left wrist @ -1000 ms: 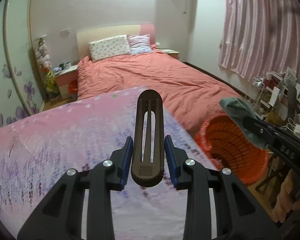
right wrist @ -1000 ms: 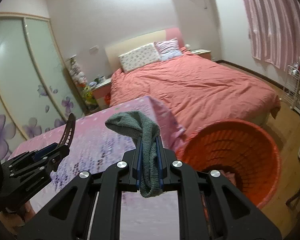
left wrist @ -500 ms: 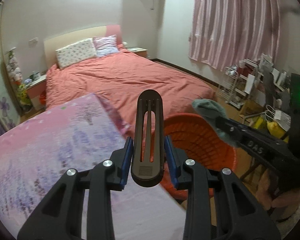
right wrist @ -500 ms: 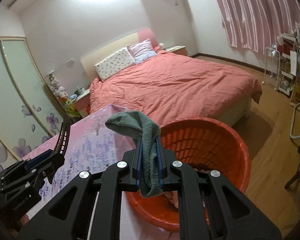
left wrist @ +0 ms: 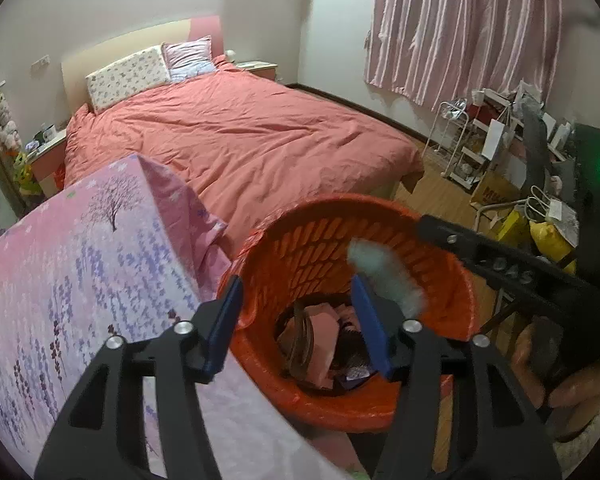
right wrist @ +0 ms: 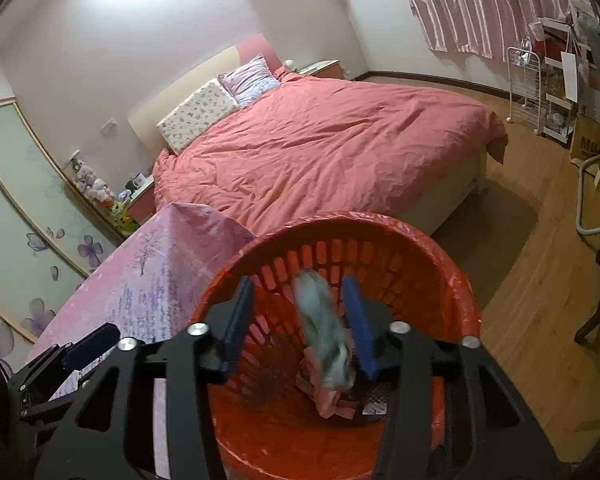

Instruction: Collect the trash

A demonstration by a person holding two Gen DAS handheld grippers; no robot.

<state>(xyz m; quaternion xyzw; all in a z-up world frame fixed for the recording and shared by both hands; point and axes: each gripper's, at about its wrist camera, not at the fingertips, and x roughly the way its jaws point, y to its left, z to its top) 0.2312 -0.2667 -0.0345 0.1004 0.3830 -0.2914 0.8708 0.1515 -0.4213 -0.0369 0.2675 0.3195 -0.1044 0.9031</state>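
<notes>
Left-wrist view: left claw (left wrist: pixel 296 320) spread wide and empty, poised over the mouth of the orange basket (left wrist: pixel 380 210); the grey-green sock (left wrist: pixel 384 276), blurred, hangs inside the far wall near the right claw's arm. Right-wrist view: right claw (right wrist: pixel 298 322) spread wide, sock (right wrist: pixel 324 332) loose between its fingers, long axis pointing down into the basket (right wrist: pixel 452 276). Table edge (right wrist: pixel 156 276) lies left; open floor lies right.

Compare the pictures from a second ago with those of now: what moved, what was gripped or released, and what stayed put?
Both tools swung right, over the orange basket, and opened. The right tool released the grey-green cloth, now blurred and falling into the basket. The left tool let go of the dark slotted piece it held; it is no longer clearly visible. The bed and the floral-covered table stayed as they were.
</notes>
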